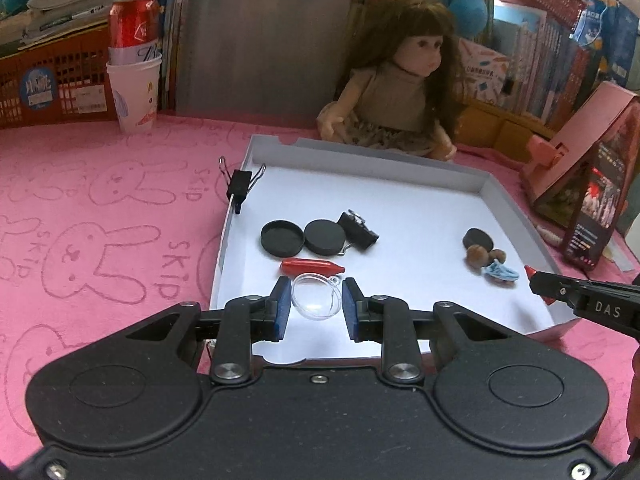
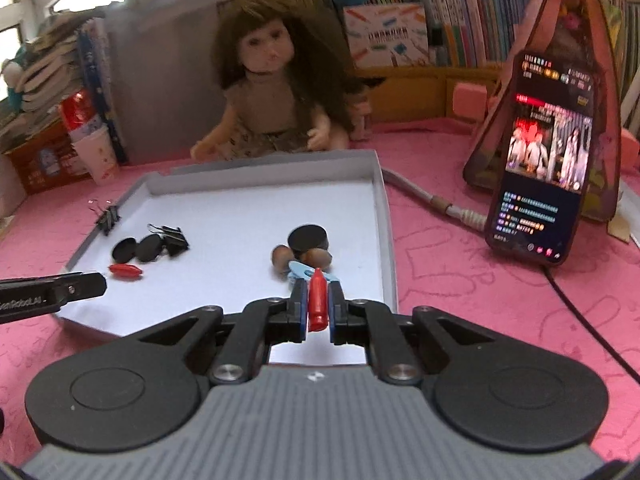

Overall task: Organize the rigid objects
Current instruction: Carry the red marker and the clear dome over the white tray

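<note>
**Both grippers loaded over the white tray**

Nearest the left wrist camera, the left gripper (image 1: 316, 298) holds a clear plastic dome (image 1: 316, 297) between its blue pads, clenched on its sides, above the near part of the white tray (image 1: 372, 160). Far left on the pink bunny-print cloth (image 1: 100, 216) stands a paper cup (image 1: 134, 92) with a red can (image 1: 134, 20) in it. One black binder clip (image 1: 239, 188) sits clamped on the tray's left wall. Inside the tray, left half, lie two black round caps (image 1: 304, 237) touching each other, a second binder clip (image 1: 358, 228) just right of them, and a red capsule-shaped piece (image 1: 312, 267) just in front. Toward the right half lie a black disc (image 1: 478, 239), brown nut-like pieces (image 1: 482, 258) touching it, and a small blue item (image 1: 500, 271) beside those.

From the right wrist camera, the right gripper (image 2: 318, 308) is clenched on another red piece (image 2: 317, 300), held upright along the fingers, above the tray's right near corner. Behind the tray sits a doll (image 1: 400, 92); right of the tray a lit phone (image 2: 548, 152) leans on a stand.
</note>
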The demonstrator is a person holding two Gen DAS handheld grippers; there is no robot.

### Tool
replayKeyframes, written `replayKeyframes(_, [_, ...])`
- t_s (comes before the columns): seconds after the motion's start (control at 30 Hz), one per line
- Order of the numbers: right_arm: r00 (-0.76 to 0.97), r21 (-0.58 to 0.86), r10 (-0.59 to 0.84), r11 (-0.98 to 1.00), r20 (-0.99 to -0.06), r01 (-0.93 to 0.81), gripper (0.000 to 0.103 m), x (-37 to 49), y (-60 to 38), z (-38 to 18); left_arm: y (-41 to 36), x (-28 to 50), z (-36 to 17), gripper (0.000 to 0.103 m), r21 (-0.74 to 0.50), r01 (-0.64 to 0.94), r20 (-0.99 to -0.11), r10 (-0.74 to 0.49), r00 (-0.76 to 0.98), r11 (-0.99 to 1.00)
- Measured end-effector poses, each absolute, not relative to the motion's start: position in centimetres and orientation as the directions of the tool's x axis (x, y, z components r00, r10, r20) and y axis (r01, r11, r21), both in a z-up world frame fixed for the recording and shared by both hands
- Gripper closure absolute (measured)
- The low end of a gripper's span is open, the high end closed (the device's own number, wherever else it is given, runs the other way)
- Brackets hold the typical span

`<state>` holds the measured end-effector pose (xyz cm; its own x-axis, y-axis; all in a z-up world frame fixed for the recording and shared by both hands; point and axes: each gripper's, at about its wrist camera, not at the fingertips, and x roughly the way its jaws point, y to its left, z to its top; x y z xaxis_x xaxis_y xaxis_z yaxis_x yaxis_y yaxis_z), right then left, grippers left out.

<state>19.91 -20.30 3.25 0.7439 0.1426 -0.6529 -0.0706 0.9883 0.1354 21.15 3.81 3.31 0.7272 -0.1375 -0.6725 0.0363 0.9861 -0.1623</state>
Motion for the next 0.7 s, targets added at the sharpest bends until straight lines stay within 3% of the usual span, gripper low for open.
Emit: replayKeyframes(0.7, [0.720, 0.146, 0.133, 0.988, -0.681, -0.044, 0.090, 22.1, -20.5, 1.5, 3.4, 23.2, 1.8, 0.078, -0.116, 0.014, -0.680, -0.090, 0.728, 0.993])
